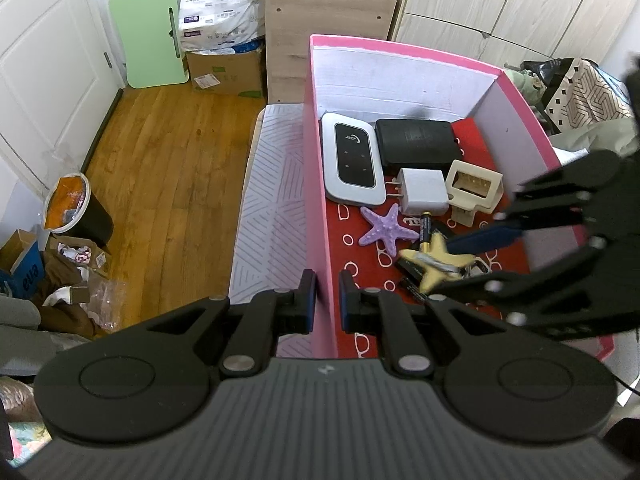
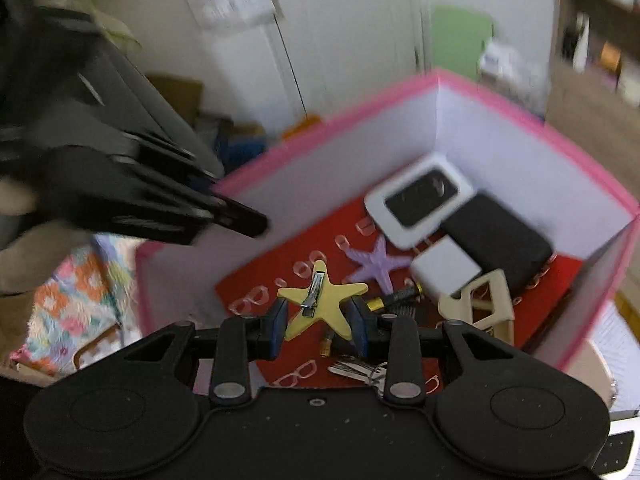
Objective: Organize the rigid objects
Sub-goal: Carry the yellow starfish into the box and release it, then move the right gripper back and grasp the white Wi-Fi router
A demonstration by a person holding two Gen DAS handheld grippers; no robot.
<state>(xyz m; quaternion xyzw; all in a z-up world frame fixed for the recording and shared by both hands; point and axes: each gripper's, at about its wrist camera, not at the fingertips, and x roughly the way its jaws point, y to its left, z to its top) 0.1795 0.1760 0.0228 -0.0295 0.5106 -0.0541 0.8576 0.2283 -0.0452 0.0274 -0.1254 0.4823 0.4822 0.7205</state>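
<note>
Pink-walled cardboard box (image 1: 320, 184) w/ white inner walls and a red patterned floor sits on a bed w/ a grey-striped cover (image 1: 272, 208). Left gripper (image 1: 327, 296) has its jaws clenched on the box's near left wall, one finger outside, one inside.

Right gripper (image 2: 320, 320) is over the box interior, jaws grasping a yellow star-shaped hair clip (image 2: 320, 300) by two of its arms; silver metal clip on its top face shows in the right wrist view. In the left wrist view the same star (image 1: 434, 266) is between blue-padded fingers, above the box floor.

Inside the box: white pocket router w/ black oval screen (image 1: 352, 160) at the back left, black rectangular device (image 1: 418, 140) beside it on the right, white plug adapter (image 1: 424, 192) in front of that, beige plastic socket-like piece (image 1: 474, 186) to its right. Purple starfish figure (image 1: 382, 230) lies on the red floor just in front of the router. Black-and-gold battery (image 1: 425, 232) near the adapter, partly under the yellow star. Bunch of metal keys (image 2: 360, 370) on the floor below the right gripper.
</note>
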